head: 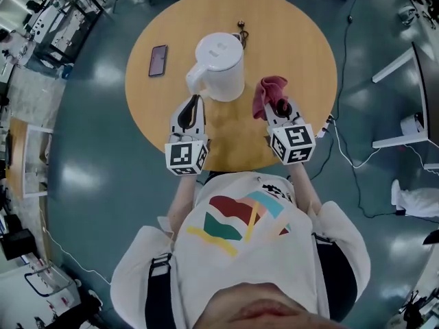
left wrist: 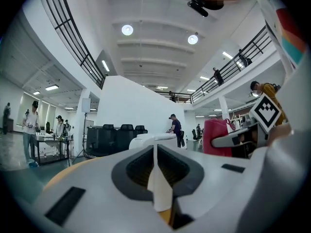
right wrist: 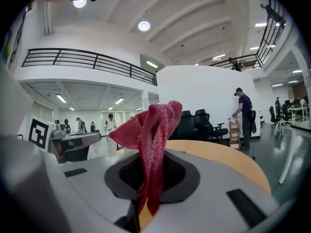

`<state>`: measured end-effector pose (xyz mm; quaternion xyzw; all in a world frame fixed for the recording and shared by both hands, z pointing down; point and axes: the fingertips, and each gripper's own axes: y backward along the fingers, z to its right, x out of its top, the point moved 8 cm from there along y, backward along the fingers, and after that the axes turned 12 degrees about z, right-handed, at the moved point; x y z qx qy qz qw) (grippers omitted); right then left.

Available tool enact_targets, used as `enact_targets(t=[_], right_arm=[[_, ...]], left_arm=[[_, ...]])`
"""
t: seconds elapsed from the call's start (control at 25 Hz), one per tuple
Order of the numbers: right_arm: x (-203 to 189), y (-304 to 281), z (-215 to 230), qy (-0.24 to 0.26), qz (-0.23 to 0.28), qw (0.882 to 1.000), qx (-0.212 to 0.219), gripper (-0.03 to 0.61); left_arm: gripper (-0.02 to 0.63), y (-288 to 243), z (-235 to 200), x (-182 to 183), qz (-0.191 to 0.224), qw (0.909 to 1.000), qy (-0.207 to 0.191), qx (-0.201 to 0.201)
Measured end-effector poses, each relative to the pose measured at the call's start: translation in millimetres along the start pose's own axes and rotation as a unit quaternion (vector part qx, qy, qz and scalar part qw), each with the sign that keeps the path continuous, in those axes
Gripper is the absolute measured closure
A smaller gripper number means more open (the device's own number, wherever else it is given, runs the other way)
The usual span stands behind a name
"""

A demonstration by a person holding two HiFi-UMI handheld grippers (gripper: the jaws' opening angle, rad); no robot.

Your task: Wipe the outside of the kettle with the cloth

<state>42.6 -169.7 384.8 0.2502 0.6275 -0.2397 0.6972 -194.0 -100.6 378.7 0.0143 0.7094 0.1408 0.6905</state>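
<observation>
Left gripper (left wrist: 155,152): your jaws lie closed against each other along one pale seam, with nothing between them. In the head view its tip points toward 12 o'clock and ends just short of the kettle's handle, at the kettle's 7 o'clock. Whether it touches the handle cannot be told.

Right gripper (head: 280,107): your jaws are clamped on the red cloth (right wrist: 150,130). The cloth is pinched low in the jaws, and its free folds stand up and bunch above the tips. In the head view the bunch sits at the kettle's 4 o'clock, just beside the body but apart from it.

Marker cubes (head: 186,156): one rides at the rear of each gripper, at the table's 6 o'clock edge, close to your chest.

Kettle (head: 219,67): white, upright and lid on, it stands a little toward 12 o'clock from the middle of the round wooden table (head: 302,40). Its handle is turned toward 7 o'clock.

Phone (head: 158,60): it lies flat at the kettle's 9 o'clock, well apart from it.

Dark cord end (head: 241,27): it rests at the kettle's 1 o'clock, near the lid.
</observation>
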Motion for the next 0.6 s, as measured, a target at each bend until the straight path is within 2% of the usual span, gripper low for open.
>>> enact_targets(t=[0.6], right_arm=[[-12,25,6,0.008,-0.013,1.0,-0.011,0.539]], left_arm=[[0.546,2,18,-20,-0.019,0.9995,0.016,-0.019]])
